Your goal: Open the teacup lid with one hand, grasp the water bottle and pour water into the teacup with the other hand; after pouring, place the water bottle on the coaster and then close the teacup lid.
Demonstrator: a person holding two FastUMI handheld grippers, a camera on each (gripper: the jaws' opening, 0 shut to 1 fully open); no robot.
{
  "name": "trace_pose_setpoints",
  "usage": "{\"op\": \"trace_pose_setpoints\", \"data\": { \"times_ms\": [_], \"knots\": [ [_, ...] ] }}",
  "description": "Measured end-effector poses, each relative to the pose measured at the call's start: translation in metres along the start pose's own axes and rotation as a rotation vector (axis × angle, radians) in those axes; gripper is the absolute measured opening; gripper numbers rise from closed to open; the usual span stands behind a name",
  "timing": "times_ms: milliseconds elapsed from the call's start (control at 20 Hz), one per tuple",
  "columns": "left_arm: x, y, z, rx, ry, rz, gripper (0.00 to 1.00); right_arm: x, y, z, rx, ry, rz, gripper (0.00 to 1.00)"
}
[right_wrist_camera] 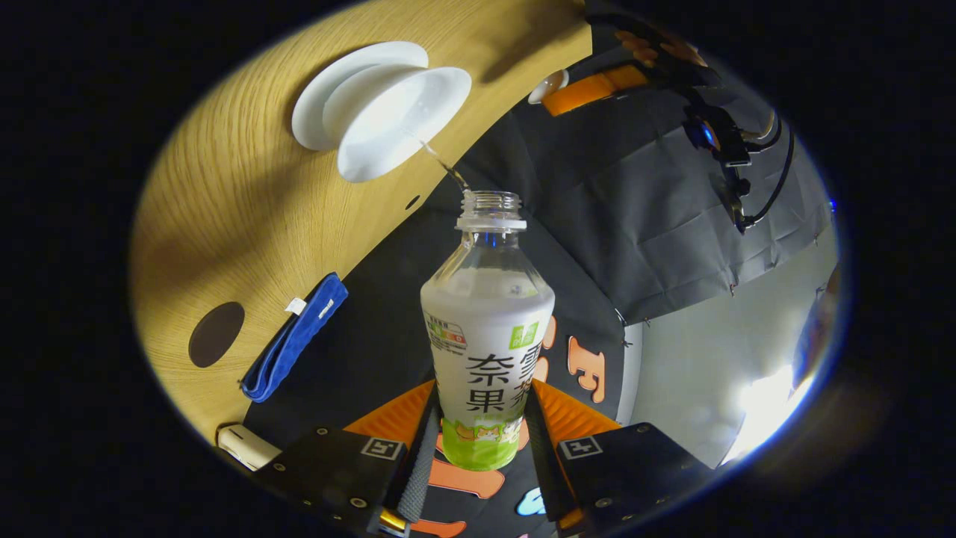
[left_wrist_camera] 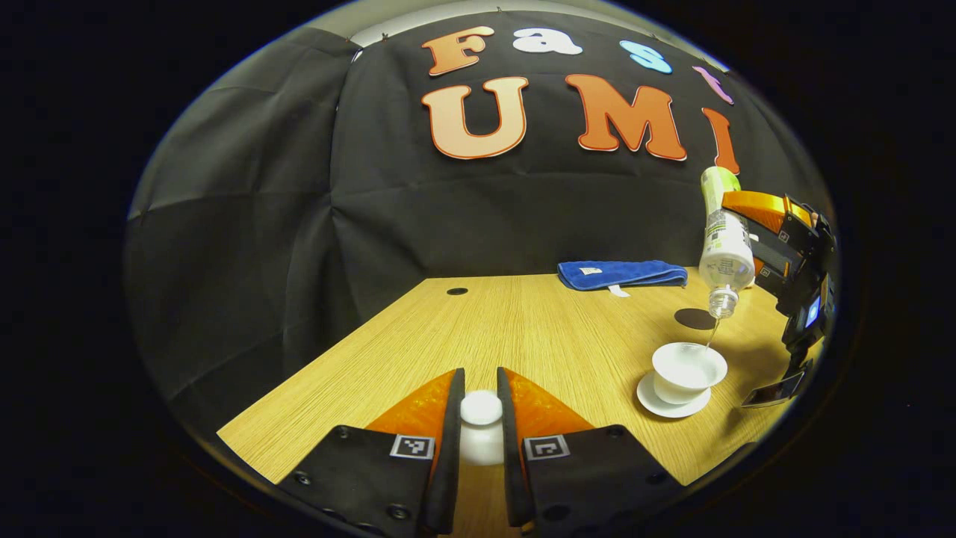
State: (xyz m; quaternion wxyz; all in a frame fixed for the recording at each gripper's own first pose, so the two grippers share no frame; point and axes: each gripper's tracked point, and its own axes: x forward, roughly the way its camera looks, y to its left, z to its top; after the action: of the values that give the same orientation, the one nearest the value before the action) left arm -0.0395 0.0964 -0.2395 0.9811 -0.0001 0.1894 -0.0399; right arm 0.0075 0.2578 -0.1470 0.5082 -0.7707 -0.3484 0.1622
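The step in hand was the pouring. The right gripper (right_wrist_camera: 479, 441) was pinching the water bottle (right_wrist_camera: 487, 336) by its lower body, both fingers pressed on the label, and it held the bottle tipped neck down above the teacup (left_wrist_camera: 688, 370). A thin stream of water (left_wrist_camera: 712, 334) ran from the open mouth into the cup, which stood on its saucer (left_wrist_camera: 661, 403) near the right edge of the table (left_wrist_camera: 523, 329).

The left gripper (left_wrist_camera: 480, 437) was closed on the knob of the teacup lid (left_wrist_camera: 481, 409) and held it low over the table, well apart from the cup. Whether the lid touched the wood could not be told from this angle.

To do this step well, the person should probably keep the tilt steady so that the stream stays thin and lands inside the rim, not on the saucer. The mouth should stay close above the cup. The lid should wait where it was, out of the way. The dark round coaster (left_wrist_camera: 695, 318) lay just behind the cup, near the blue cloth (left_wrist_camera: 622, 273), so the way to it looked short once the bottle is turned upright.
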Motion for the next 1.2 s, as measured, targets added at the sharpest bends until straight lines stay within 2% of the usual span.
{"op": "trace_pose_setpoints", "data": {
  "times_ms": [50, 200, 300, 600, 900, 1200],
  "knots": [
    [0.0, -0.002, 0.002, 0.0, -0.009, -0.004, 0.3, 0.002, -0.005, -0.003, 0.001, -0.001, -0.001, 0.58],
    [0.001, -0.011, 0.0, 0.006, -0.01, -0.017, 0.29, 0.001, -0.002, -0.004, 0.045, 0.02, 0.013, 0.64],
    [0.0, -0.018, 0.004, 0.008, -0.013, -0.028, 0.3, 0.0, -0.004, 0.0, 0.092, 0.026, 0.024, 0.61],
    [0.004, -0.039, 0.012, -0.02, -0.027, -0.072, 0.29, -0.02, 0.006, 0.019, 0.28, 0.054, 0.128, 0.6],
    [0.004, -0.06, 0.026, -0.034, -0.045, -0.113, 0.29, -0.019, 0.017, 0.008, 0.608, 0.184, 0.183, 0.61],
    [0.005, -0.096, 0.049, -0.021, -0.085, -0.164, 0.29, -0.024, 0.015, -0.01, 0.99, 0.319, 0.201, 0.63]
  ]
}}
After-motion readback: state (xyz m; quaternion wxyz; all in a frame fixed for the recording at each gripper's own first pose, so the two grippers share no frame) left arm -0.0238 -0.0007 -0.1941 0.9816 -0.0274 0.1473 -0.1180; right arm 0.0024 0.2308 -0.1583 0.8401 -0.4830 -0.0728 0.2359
